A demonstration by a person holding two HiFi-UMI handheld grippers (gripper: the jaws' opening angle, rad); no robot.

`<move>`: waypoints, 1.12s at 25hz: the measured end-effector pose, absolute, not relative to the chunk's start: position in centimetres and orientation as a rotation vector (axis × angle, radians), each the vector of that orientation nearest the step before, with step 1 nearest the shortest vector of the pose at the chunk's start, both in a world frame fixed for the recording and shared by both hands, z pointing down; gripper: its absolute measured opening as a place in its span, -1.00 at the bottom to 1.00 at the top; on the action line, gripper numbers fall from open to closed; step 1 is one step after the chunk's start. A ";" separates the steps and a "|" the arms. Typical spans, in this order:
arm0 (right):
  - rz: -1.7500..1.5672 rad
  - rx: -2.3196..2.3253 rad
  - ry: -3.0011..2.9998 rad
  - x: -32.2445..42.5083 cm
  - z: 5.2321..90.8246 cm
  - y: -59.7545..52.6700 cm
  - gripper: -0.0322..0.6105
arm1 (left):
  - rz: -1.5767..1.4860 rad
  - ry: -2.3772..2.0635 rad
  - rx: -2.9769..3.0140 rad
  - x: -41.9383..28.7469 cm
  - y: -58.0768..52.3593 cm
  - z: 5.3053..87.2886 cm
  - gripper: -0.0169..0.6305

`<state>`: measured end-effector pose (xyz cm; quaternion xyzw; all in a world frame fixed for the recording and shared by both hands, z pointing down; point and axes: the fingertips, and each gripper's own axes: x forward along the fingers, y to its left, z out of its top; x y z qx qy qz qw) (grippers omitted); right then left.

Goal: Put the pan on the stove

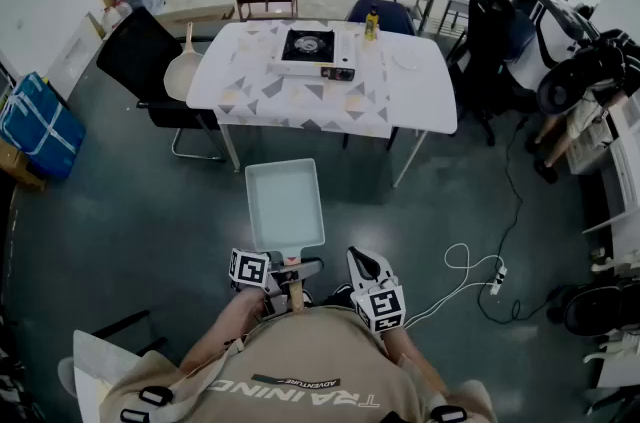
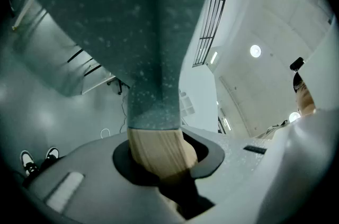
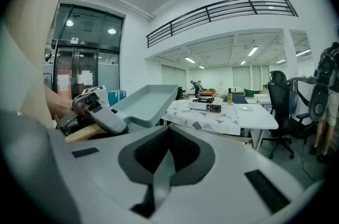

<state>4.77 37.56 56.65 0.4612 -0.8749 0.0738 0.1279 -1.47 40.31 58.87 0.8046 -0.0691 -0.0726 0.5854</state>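
Note:
A pale grey-green rectangular pan (image 1: 285, 203) with a wooden handle (image 1: 296, 292) is held level over the floor, close in front of the person. My left gripper (image 1: 290, 273) is shut on that handle. In the left gripper view the handle (image 2: 159, 150) sits clamped between the jaws and the pan's speckled underside (image 2: 127, 32) fills the top. My right gripper (image 1: 358, 257) is beside it on the right, shut and empty (image 3: 168, 157); from there the pan (image 3: 143, 104) shows at the left. The portable stove (image 1: 313, 51) stands far ahead on the white table (image 1: 420, 101).
A yellow bottle (image 1: 371, 23) and a white plate (image 1: 408, 59) share the table with the stove. A round pale pan (image 1: 182, 76) leans at its left end by a black chair (image 1: 140, 56). A white cable (image 1: 470, 271) lies on the floor at the right.

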 end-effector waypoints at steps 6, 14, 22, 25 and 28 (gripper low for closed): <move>0.227 1.348 -2.544 3.4 56.9 36.4 -0.89 | -0.129 -0.133 1.865 -2.1 40.4 59.3 -0.71; 0.291 1.397 -2.519 5.0 57.6 34.8 -0.89 | -0.134 -0.096 1.843 -1.3 39.0 59.7 -0.71; 0.311 1.383 -2.545 6.4 58.4 28.4 -0.89 | -0.146 -0.162 1.894 -1.4 31.9 60.3 -0.71; 0.285 1.368 -2.585 7.1 57.9 24.7 -0.89 | -0.151 -0.186 1.879 -1.0 28.8 59.4 -0.71; 0.302 1.367 -2.628 7.2 57.5 20.9 -0.89 | -0.130 -0.186 1.881 -1.1 26.4 59.0 -0.71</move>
